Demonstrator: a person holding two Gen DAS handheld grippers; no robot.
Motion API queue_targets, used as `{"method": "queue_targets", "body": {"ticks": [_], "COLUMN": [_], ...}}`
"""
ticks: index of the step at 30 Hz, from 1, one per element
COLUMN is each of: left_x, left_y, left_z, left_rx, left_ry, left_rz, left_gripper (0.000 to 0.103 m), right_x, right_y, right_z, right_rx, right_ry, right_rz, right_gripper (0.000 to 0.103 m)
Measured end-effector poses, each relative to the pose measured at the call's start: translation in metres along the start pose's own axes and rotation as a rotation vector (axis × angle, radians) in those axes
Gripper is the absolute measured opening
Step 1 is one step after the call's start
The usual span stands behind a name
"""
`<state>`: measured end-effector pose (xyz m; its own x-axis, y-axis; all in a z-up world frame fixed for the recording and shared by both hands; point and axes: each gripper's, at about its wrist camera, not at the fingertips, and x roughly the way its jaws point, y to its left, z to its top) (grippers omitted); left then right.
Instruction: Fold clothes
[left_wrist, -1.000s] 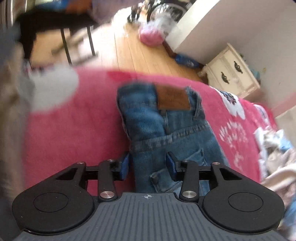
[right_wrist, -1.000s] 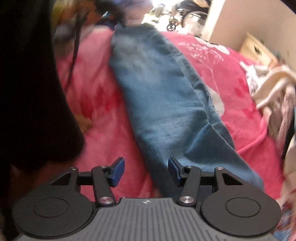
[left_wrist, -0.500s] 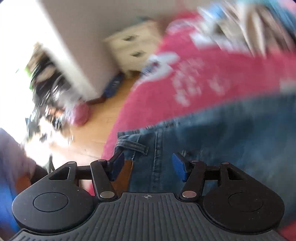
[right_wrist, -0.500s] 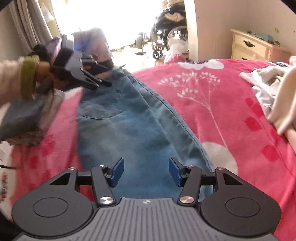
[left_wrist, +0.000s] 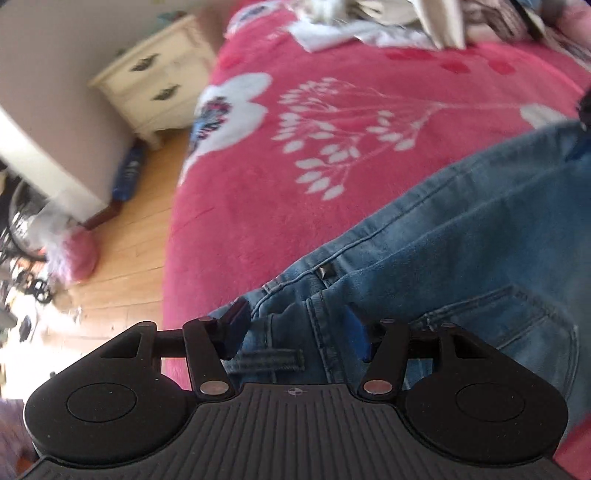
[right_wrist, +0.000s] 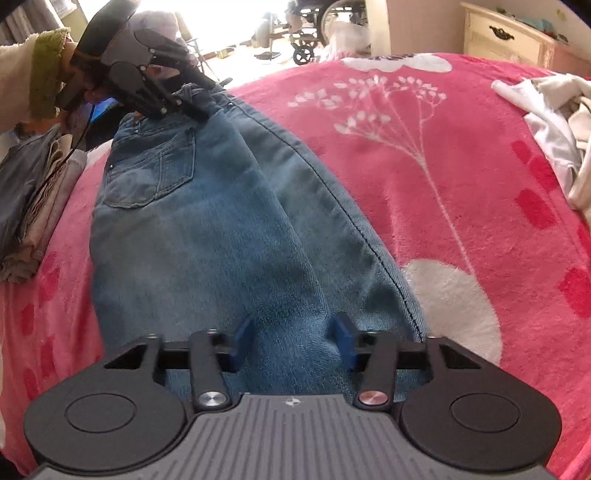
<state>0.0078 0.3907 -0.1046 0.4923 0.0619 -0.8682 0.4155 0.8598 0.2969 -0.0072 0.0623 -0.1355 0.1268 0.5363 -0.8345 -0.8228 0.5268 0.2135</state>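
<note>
- Left wrist view: the left gripper (left_wrist: 295, 332) sits at the waist end of the jeans (left_wrist: 461, 258), its fingers spread with the waistband seam and a belt loop (left_wrist: 269, 363) lying between them; whether the pads already touch the cloth I cannot tell
- From this gripper the jeans run away to the right and far, across the pink blanket (left_wrist: 332, 129), so their long axis leads off toward the other gripper
- Right wrist view: the same left gripper (right_wrist: 177, 99) shows at the far left, over the waistband, a sleeve behind it
- The jeans (right_wrist: 221, 240) lie lengthwise, waist far and left, leg end near, with a back pocket (right_wrist: 155, 166) facing up; they look doubled leg on leg, though I cannot be sure
- The right gripper (right_wrist: 293, 343) is at the near leg end, fingers spread, denim between them and not pinched
- So each gripper has one end: left nearer the waist, right nearer the legs; by my judgement any fold across the length turns on bringing one end along this axis to the other
- A stack of folded clothes (right_wrist: 29, 199) lies at the left edge, loose garments (right_wrist: 546, 110) at the far right
</note>
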Motion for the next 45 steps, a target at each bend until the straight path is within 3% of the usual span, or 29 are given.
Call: {"method": "queue_targets", "body": {"ticks": [3, 4, 7, 10, 11, 13, 14, 15, 19, 24, 25, 27, 29, 33, 38, 43, 45], "left_x": [-0.001, 0.000, -0.002, -0.008, -0.009, -0.013, -0.015, -0.017, -0.020, -0.024, -0.024, -0.026, -0.027, -0.014, 0.005, 0.014, 0.015], "left_y": [-0.009, -0.012, -0.021, -0.026, -0.028, -0.032, -0.033, -0.035, -0.036, -0.036, -0.036, -0.036, -0.037, -0.045, -0.045, -0.038, -0.041], "left_z": [-0.001, 0.000, 0.000, -0.003, -0.003, -0.005, -0.006, -0.008, -0.006, 0.000, 0.001, 0.003, 0.005, 0.017, 0.032, 0.044, 0.044], "left_rx": [0.090, 0.111, 0.149, 0.157, 0.159, 0.165, 0.167, 0.166, 0.177, 0.205, 0.211, 0.223, 0.234, 0.336, 0.428, 0.398, 0.400], "left_ry": [0.025, 0.033, 0.043, 0.033, 0.029, 0.023, 0.020, 0.016, 0.007, 0.000, -0.002, -0.005, -0.008, 0.021, 0.115, 0.187, 0.206], "left_rz": [-0.003, 0.003, 0.020, 0.037, 0.043, 0.054, 0.060, 0.070, 0.088, 0.097, 0.099, 0.102, 0.106, 0.043, -0.067, -0.129, -0.133], "left_gripper": [0.056, 0.056, 0.049, 0.034, 0.022, 0.017, 0.002, 0.000, 0.000, 0.003, 0.008, 0.029, 0.032, 0.033, 0.034, 0.035, 0.027], "right_x": [-0.002, -0.002, -0.012, -0.024, -0.029, -0.036, -0.039, -0.042, -0.047, -0.042, -0.042, -0.040, -0.039, -0.039, -0.040, -0.034, -0.031], "right_y": [-0.003, -0.004, 0.000, 0.007, 0.010, 0.014, 0.016, 0.018, 0.019, 0.017, 0.017, 0.018, 0.018, 0.018, 0.015, 0.011, 0.009], "right_z": [0.000, 0.000, -0.001, -0.003, -0.004, -0.005, -0.004, -0.004, 0.002, 0.002, 0.001, -0.001, -0.001, -0.001, -0.002, -0.002, -0.002], "right_rx": [0.037, 0.052, 0.053, 0.047, 0.047, 0.040, 0.038, 0.037, 0.039, 0.034, 0.032, 0.027, 0.018, 0.015, 0.022, 0.039, 0.052], "right_ry": [-0.002, -0.007, -0.039, -0.086, -0.102, -0.137, -0.151, -0.165, -0.205, -0.190, -0.187, -0.180, -0.177, -0.175, -0.173, -0.160, -0.158], "right_rz": [-0.012, -0.013, -0.022, -0.049, -0.057, -0.076, -0.083, -0.091, -0.106, -0.112, -0.112, -0.112, -0.115, -0.110, -0.099, -0.092, -0.084], "right_gripper": [0.014, 0.009, 0.006, 0.005, 0.005, 0.005, 0.005, 0.005, 0.005, 0.005, 0.005, 0.005, 0.005, 0.005, 0.005, 0.005, 0.005]}}
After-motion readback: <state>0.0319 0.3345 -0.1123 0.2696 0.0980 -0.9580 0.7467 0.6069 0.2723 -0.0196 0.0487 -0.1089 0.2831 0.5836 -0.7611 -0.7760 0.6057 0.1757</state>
